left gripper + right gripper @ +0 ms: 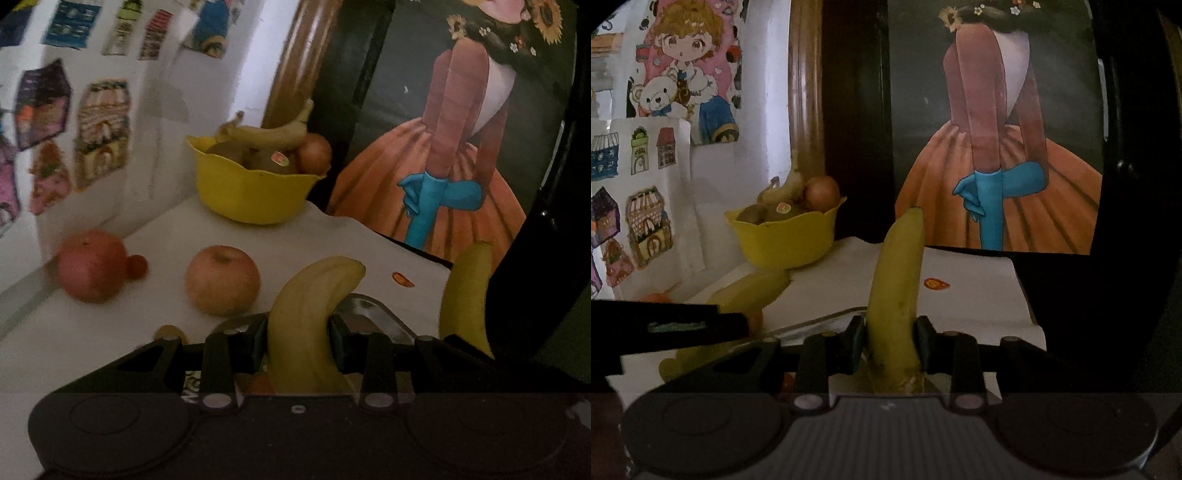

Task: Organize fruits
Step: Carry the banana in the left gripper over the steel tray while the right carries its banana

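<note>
My left gripper [298, 338] is shut on a yellow banana [314, 295] that curves up and to the right over the white table [110, 332]. My right gripper [891, 341] is shut on a second banana [899, 280] that stands nearly upright; this banana [467, 295] also shows at the right of the left wrist view. A yellow bowl [251, 190] at the back holds a banana, kiwis and an onion-like round fruit. In front of it lie an apple [221, 280], a red pomegranate [92, 266] and a small red fruit [137, 266].
The white wall [155, 92] at the left carries paper drawings. A large framed painting [461, 129] leans behind the table on the right. A small orange sticker [402, 279] lies on the tabletop. The left gripper's dark body [665, 326] crosses the left of the right wrist view.
</note>
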### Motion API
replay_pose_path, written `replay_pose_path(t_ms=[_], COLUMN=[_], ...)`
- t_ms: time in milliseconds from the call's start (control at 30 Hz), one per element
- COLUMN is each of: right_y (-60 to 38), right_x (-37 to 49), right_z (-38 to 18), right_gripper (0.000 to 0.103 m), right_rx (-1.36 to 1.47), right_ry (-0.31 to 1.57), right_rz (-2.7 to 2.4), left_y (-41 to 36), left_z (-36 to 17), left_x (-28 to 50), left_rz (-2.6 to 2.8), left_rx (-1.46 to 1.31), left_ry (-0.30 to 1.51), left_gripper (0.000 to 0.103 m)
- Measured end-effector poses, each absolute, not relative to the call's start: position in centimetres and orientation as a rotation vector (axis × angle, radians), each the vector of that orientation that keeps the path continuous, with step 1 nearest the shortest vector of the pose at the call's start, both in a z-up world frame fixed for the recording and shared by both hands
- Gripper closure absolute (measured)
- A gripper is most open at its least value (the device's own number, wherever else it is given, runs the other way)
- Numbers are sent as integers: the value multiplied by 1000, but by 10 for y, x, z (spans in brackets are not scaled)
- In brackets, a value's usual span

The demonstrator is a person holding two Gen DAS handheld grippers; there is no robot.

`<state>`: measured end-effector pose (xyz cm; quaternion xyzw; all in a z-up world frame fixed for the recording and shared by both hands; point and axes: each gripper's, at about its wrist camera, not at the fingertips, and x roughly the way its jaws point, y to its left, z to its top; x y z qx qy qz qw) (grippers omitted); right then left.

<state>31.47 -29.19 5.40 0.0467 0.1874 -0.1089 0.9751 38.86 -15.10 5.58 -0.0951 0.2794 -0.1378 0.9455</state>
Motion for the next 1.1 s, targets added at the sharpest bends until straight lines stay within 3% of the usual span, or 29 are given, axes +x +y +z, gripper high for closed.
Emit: replay_pose_path(t_ms=[1100], right_y=[-290], right_x=[332], right_z=[32], right_gripper=[69], right_rx=[79], right_ry=[548], right_rz=[-207], left_y=[-160], left_z=[33], left_x=[386], left_rz=[-382], left_rx=[-195], left_ry=[618], left_gripper=[66])
